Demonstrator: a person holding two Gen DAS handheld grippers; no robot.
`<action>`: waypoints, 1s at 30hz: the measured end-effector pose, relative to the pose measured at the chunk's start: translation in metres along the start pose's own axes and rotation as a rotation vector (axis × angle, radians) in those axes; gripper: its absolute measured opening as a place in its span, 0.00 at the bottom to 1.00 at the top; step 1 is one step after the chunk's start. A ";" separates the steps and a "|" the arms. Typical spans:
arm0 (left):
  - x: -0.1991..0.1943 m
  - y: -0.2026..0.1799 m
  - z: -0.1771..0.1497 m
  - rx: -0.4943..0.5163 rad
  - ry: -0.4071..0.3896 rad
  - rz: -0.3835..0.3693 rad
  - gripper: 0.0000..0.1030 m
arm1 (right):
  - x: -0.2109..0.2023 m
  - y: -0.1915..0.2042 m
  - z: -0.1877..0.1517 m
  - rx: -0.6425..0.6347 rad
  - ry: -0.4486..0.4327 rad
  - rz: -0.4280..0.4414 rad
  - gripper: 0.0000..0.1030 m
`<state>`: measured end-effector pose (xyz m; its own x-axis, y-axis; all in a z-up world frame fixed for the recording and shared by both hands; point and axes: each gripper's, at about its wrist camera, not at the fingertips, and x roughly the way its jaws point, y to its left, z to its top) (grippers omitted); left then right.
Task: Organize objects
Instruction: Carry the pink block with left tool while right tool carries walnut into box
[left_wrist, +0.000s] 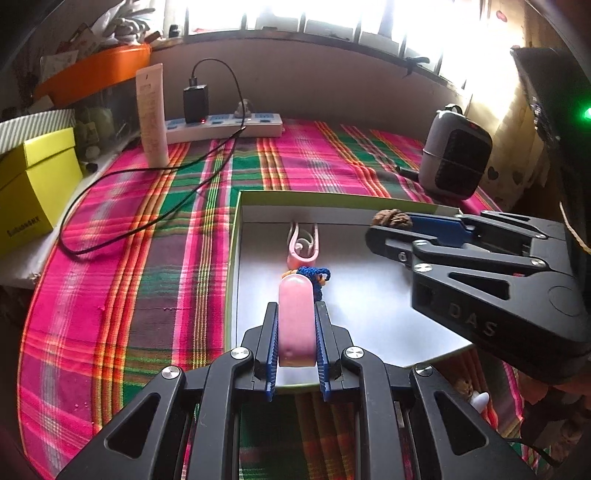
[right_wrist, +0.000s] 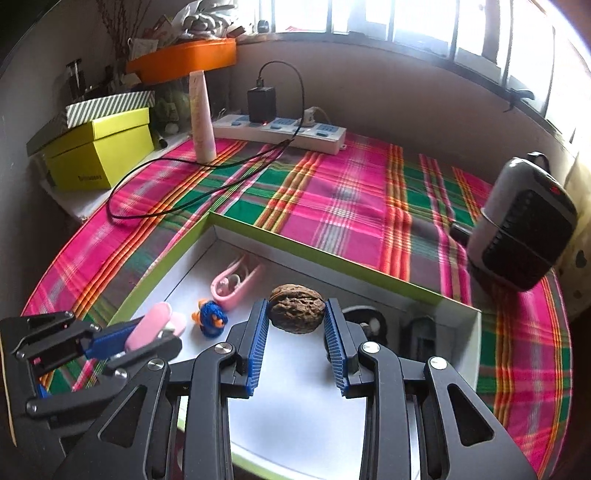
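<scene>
My left gripper (left_wrist: 295, 314) is shut on a pink oblong piece (left_wrist: 296, 321) and holds it over the near edge of a white-lined green box lid (left_wrist: 236, 236). My right gripper (right_wrist: 296, 306) is shut on a brown walnut (right_wrist: 296, 308) above the same lid (right_wrist: 369, 273). In the lid lie pink small scissors (left_wrist: 303, 245), also in the right wrist view (right_wrist: 236, 282), and a blue-and-orange knitted toy (left_wrist: 316, 275), also in the right wrist view (right_wrist: 210, 317). The left gripper (right_wrist: 147, 328) shows at the left of the right wrist view. The right gripper (left_wrist: 391, 225) shows at the right of the left wrist view.
A plaid cloth (left_wrist: 147, 258) covers the table. A power strip (left_wrist: 229, 127) with a black charger and trailing cable, a white tube (left_wrist: 151, 114), a yellow box (left_wrist: 33, 188) and a grey heater (left_wrist: 456, 155) stand around. Dark objects (right_wrist: 417, 332) lie in the lid's right end.
</scene>
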<state>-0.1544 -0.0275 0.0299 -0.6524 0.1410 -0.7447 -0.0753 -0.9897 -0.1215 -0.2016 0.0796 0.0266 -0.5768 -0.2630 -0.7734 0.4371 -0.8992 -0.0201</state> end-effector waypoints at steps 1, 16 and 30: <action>0.001 0.001 0.000 -0.001 0.001 0.000 0.16 | 0.002 0.000 0.001 0.003 0.004 0.005 0.31; 0.008 0.001 0.000 -0.003 0.007 -0.011 0.16 | 0.028 0.003 0.008 0.004 0.058 0.017 0.31; 0.009 0.002 0.001 -0.005 0.009 -0.013 0.16 | 0.039 0.003 0.008 -0.004 0.086 0.016 0.31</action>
<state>-0.1607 -0.0282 0.0237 -0.6446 0.1540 -0.7489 -0.0798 -0.9877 -0.1344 -0.2280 0.0639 0.0017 -0.5087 -0.2463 -0.8250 0.4487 -0.8936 -0.0099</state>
